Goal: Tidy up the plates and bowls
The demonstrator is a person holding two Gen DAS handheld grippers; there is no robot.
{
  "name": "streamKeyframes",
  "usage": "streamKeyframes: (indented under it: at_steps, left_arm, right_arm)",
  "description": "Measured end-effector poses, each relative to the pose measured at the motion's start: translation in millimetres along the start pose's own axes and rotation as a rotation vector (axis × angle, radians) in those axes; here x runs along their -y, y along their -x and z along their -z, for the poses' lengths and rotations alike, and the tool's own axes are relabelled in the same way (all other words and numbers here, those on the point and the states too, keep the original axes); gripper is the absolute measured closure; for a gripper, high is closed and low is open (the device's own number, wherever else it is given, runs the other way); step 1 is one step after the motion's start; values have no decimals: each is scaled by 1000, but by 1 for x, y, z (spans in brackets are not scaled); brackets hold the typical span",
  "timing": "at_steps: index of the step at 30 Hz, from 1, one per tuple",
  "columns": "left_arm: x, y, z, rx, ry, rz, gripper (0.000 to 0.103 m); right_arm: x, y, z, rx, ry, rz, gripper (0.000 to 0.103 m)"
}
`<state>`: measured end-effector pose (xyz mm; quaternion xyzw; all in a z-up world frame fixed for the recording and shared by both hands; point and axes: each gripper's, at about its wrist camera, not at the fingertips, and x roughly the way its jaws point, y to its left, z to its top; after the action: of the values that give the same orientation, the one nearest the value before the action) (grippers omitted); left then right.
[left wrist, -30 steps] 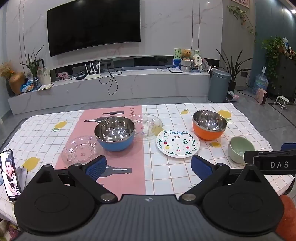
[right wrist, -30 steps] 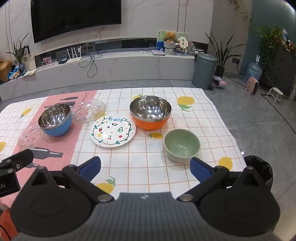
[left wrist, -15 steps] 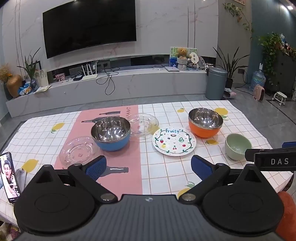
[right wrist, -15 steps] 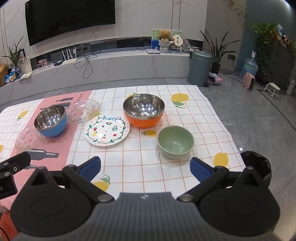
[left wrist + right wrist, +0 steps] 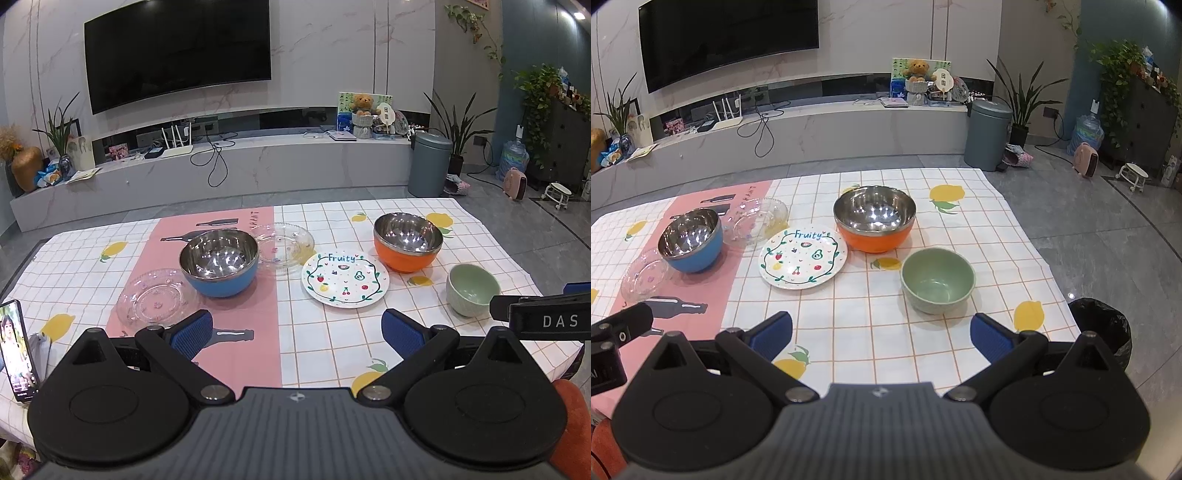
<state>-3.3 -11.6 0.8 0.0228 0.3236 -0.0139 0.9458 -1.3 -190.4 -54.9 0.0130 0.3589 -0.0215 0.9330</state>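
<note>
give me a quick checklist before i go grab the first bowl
1. Left gripper fingers open and empty: ok.
2. Right gripper fingers open and empty: ok.
3. Small pale green ceramic bowl upright, empty, standing apart from other dishes: ok.
4. Orange bowl with steel lining empty: ok.
5. Blue bowl with steel lining clear of the two clear glass plates: cannot tell, rims overlap in view.
6. White round plate with fruit drawings lying flat: ok.
</note>
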Motion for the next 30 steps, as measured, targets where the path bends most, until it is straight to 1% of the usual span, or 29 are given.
streamKeyframes:
  at_steps: [13,30]
  left_arm:
    - [-3,-5,5,-21,12,11,0]
    - [-3,-3,5,-10,10,14,0]
  right_arm:
    - [-5,3,2,4,20,13,3]
    - [-7,2,1,-2,22,15,3]
